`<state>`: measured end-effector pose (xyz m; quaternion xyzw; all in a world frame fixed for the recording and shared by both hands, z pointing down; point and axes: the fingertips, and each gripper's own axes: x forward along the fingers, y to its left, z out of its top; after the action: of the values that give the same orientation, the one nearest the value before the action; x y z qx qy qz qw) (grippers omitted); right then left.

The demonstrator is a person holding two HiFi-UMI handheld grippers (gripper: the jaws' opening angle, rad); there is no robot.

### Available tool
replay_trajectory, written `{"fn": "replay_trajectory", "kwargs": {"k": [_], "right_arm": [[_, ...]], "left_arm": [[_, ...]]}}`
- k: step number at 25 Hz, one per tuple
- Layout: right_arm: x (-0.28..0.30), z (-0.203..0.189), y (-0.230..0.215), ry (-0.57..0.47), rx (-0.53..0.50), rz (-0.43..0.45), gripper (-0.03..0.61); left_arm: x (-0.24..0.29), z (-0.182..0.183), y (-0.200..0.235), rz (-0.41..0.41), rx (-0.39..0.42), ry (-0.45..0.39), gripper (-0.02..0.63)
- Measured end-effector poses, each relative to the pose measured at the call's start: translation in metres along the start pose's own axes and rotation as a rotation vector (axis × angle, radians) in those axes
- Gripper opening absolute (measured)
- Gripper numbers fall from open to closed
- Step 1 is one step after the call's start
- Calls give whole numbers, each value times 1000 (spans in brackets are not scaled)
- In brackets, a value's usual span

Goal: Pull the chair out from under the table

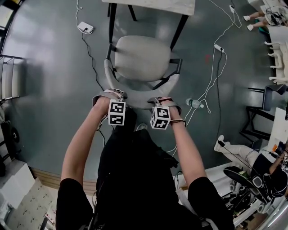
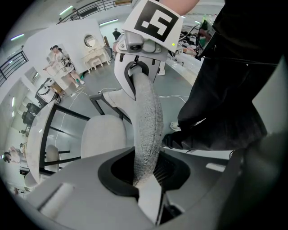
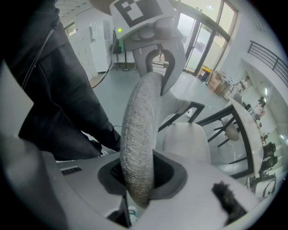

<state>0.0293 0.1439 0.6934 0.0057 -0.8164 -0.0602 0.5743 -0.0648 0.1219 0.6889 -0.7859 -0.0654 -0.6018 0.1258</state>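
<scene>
Left hand-held gripper (image 2: 144,173) is clamped on the curved grey fabric backrest (image 2: 146,121) of the pale grey cushioned chair with black frame (image 1: 143,57). Jaws narrow, pads pressing the padding. Right hand-held gripper (image 3: 140,177) has the same narrow grip on that backrest, near the left one. The chair seat lies beyond both grippers, clear of the near edge of the light stone-look worktop (image 1: 153,5).

The chair (image 1: 143,57) has a cream seat, a speckled grey woven backrest (image 2: 146,121) and a black frame, the floor (image 1: 54,67) is glossy blue-grey, the table (image 1: 153,5) is whitish, and the light grey left tool (image 1: 110,95) and right tool (image 1: 165,102) each bear a black-and-white square-patterned cube.
</scene>
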Motion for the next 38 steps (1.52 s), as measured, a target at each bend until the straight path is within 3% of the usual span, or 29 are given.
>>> {"fn": "replay_trajectory", "kwargs": {"k": [38], "right_arm": [[-2, 5, 75, -5, -16, 20, 67]], "left_arm": [[1, 20, -75, -20, -34, 12, 84]]}}
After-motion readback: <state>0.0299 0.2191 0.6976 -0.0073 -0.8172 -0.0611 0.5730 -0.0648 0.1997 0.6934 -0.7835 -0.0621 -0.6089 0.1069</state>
